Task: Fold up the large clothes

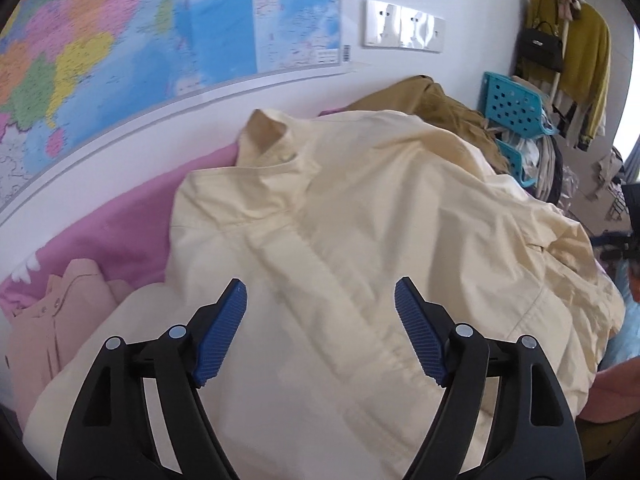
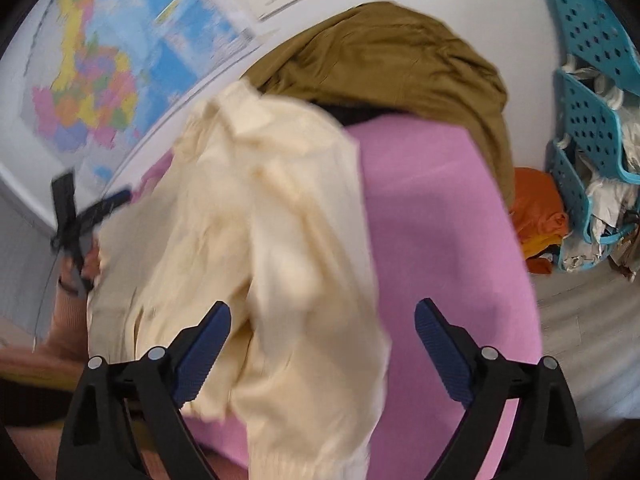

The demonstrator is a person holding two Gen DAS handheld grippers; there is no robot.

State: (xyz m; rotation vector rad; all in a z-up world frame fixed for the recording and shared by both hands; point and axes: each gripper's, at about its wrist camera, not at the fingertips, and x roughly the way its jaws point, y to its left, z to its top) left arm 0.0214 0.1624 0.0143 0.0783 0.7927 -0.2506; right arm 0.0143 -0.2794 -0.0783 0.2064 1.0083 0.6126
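A large pale yellow jacket lies crumpled on a pink sheet, collar toward the wall. My left gripper is open and empty just above the jacket's middle. In the right wrist view the same jacket lies blurred across the pink sheet. My right gripper is open and empty over the jacket's near end. The left gripper also shows in the right wrist view, at the far left by the jacket's edge.
An olive-brown garment is heaped at the back against the wall. A folded peach shirt lies at the left. Teal baskets with clutter and an orange cloth stand at the right. A map covers the wall.
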